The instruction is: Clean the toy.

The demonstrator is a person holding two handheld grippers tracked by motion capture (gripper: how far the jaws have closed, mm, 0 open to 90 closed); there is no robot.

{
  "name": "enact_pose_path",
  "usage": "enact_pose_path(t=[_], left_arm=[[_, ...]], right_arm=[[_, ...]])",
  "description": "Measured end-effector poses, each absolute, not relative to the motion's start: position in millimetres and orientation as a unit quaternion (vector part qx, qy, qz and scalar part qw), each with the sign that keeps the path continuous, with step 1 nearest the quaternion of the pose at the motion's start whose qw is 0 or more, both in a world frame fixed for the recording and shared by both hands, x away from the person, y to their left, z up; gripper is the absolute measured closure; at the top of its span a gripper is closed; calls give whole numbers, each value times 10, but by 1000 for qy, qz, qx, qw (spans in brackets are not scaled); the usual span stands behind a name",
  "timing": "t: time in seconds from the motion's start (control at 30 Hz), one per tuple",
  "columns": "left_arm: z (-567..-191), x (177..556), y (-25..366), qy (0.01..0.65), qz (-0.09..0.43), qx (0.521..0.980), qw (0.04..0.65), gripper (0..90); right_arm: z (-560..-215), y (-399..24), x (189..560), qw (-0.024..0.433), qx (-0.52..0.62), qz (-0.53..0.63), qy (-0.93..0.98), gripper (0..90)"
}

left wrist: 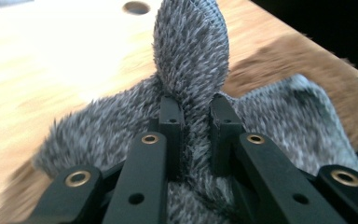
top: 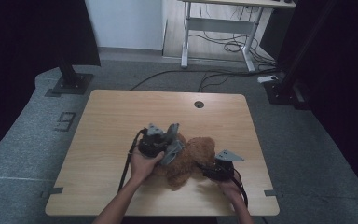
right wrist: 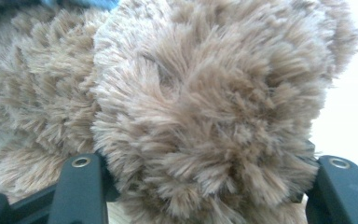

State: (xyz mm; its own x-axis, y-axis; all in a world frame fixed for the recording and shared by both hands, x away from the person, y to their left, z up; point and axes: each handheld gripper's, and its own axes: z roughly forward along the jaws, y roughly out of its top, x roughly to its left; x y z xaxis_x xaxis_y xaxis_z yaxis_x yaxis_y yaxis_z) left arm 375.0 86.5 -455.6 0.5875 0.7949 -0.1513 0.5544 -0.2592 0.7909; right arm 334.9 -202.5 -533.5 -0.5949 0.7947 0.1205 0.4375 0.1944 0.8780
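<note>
Left claw (left wrist: 193,109) pinching grey fuzzy garment (left wrist: 193,51); right claw (right wrist: 205,186) clamping brown plush teddy bear (right wrist: 205,107) — dressing underway; next, pulling grey fabric over bear.

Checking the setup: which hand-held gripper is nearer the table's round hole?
Left. The left hand-held gripper holds grey fur nearer the hole; the right one grips the brown plush, farther back.

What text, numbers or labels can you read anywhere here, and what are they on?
"9": a large grey figure on the floor left of the table; it may be a mark rather than a numeral.
No print on the brown plush, the grey fabric, or the tongs.
</note>
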Motion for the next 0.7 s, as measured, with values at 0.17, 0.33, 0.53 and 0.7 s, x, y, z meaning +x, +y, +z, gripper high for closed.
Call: enact_pose_path(t=[0.17,0.33,0.53,0.7], left_arm=[[-4720,3726,1243,460,143,768,421,783],[-4933,3683,1521,487,129,759,412,783],[-4696,3660,1509,478,135,758,423,782],[-4289,3707,1128,433,139,767,453,782]], right_arm=[[-5337,-2028,3353,184,411,485,750,378],[-5341,-2025,3354,182,413,487,748,378],[-5339,-2027,3357,182,414,486,748,379],[-5335,-2016,3353,187,414,485,747,379]])
